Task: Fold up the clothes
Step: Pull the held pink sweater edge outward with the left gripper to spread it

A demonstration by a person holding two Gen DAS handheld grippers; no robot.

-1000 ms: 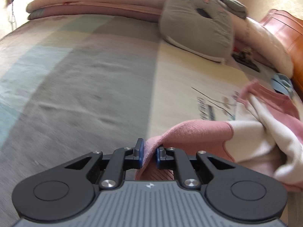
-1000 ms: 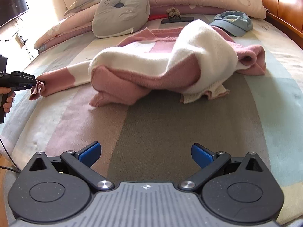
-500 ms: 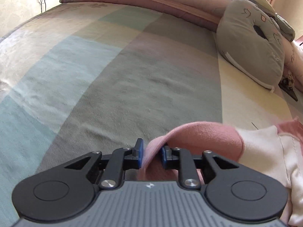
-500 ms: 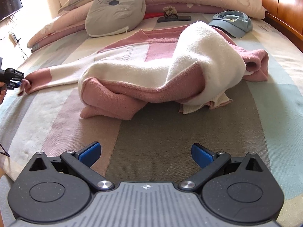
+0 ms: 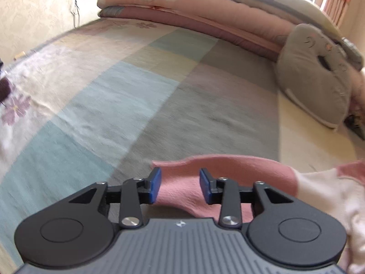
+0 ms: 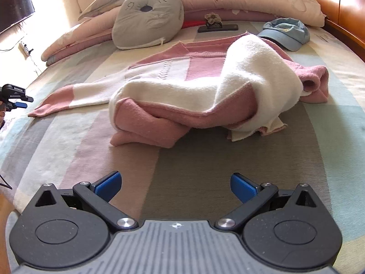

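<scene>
1. left wrist view: my left gripper [image 5: 180, 186] has its jaws released, blue pads apart on either side of the sweater [image 5: 228, 178]'s pink sleeve end, which lies flat on the bed [image 5: 136, 91].
2. right wrist view: my right gripper [image 6: 175, 187] has its jaws spread wide and grasping nothing; the sweater [image 6: 194, 91] sits bunched mid-bed, well ahead, near a blue cap [image 6: 285, 33] and grey cushion [image 6: 146, 18].

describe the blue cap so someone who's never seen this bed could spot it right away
Look to the far end of the patchwork bedspread, near the wooden headboard and long pink pillow. The blue cap lies just beyond the pink and white sweater, right of the grey cat-face cushion. It is the only blue, brimmed item there.
</scene>
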